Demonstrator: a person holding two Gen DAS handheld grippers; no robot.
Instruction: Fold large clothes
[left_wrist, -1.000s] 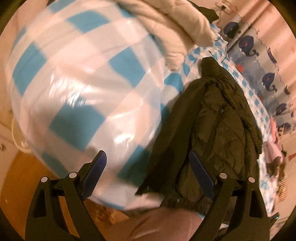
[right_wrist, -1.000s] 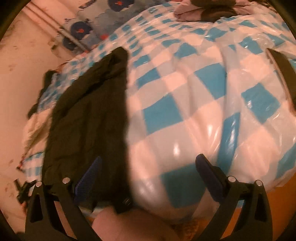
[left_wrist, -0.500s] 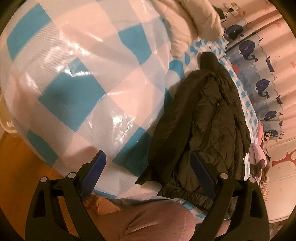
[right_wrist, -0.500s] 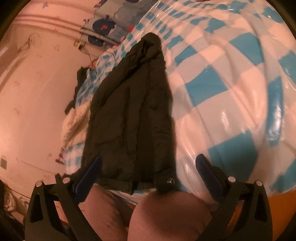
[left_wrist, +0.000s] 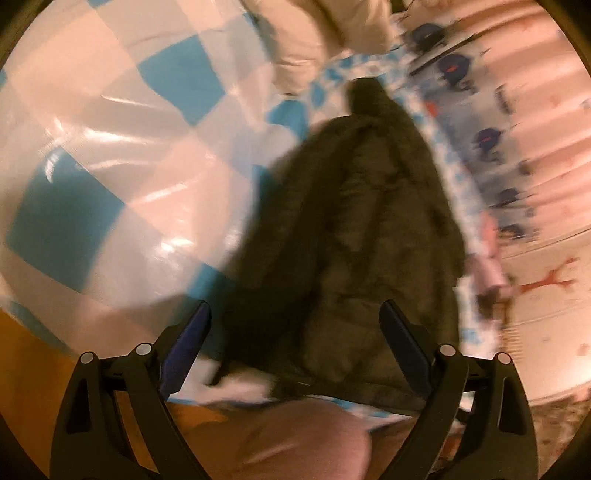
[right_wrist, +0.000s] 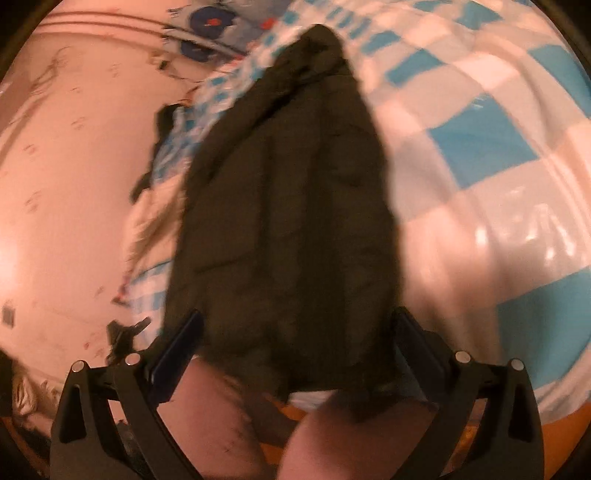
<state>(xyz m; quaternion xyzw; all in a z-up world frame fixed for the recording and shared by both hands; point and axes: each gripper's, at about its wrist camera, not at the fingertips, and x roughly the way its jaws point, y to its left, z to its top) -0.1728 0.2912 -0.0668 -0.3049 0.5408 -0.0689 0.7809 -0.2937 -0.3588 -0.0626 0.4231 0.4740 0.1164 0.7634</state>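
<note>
A dark olive padded jacket (left_wrist: 354, 229) lies lengthwise on the blue-and-white checked bed cover (left_wrist: 110, 155), hood end far, hem near the bed's front edge. It also shows in the right wrist view (right_wrist: 288, 206). My left gripper (left_wrist: 295, 332) is open and empty, its jaws wide apart over the jacket's hem. My right gripper (right_wrist: 295, 332) is open and empty, also hovering over the hem (right_wrist: 314, 376). Both views are blurred by motion.
The person's knees (right_wrist: 354, 443) are below the bed edge. Cream bedding (left_wrist: 317, 33) is piled at the far end. A whale-print cloth (left_wrist: 480, 122) lines the wall side. Pink clothing (left_wrist: 487, 266) lies at the jacket's right.
Both grippers have swung toward the jacket; it now sits centred between the jaws in each view. Both stay open.
</note>
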